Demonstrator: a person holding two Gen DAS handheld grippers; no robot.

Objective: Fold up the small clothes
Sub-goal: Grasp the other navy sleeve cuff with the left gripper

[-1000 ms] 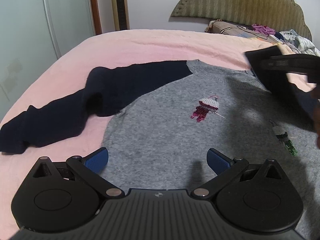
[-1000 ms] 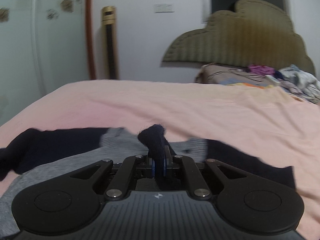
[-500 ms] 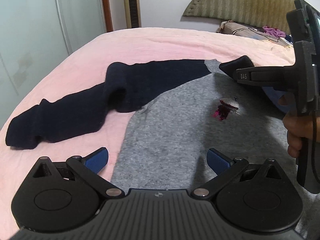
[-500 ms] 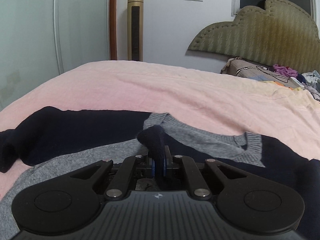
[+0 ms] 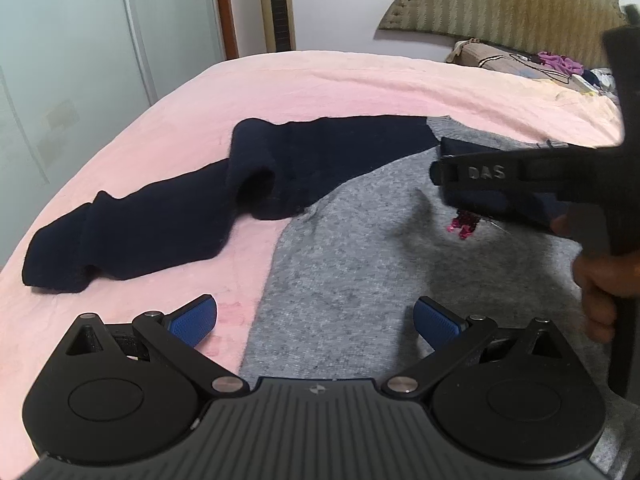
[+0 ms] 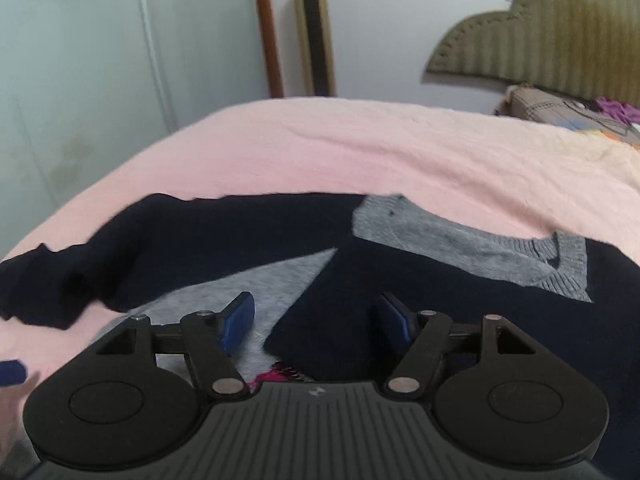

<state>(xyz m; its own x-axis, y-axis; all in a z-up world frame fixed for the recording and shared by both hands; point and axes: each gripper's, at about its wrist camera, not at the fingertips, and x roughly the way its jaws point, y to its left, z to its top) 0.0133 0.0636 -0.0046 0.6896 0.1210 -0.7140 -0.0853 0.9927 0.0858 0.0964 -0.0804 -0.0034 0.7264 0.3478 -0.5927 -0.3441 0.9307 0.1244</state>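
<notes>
just released: right sleeve (image 6: 400, 300) now across the grey sweater (image 5: 360, 280) chest on the pink bed (image 5: 320, 88). right gripper (image 6: 316, 320) wide open, empty; left gripper (image 5: 316, 320) also. left sleeve (image 5: 180, 216) not yet folded.

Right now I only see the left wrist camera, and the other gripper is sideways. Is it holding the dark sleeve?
Observer: No. The right gripper is open, with nothing between its fingers.
Operator: So where is the sleeve?
Observer: The navy sleeve lies folded across the grey sweater front, just under those fingers.
Operator: Where does its end stop?
Observer: Its cuff end stops beside the pink embroidery, close to the gripper body.
Operator: Can you see the neck hole?
Observer: Yes. The ribbed grey collar shows past the sleeve, to the right.
</notes>
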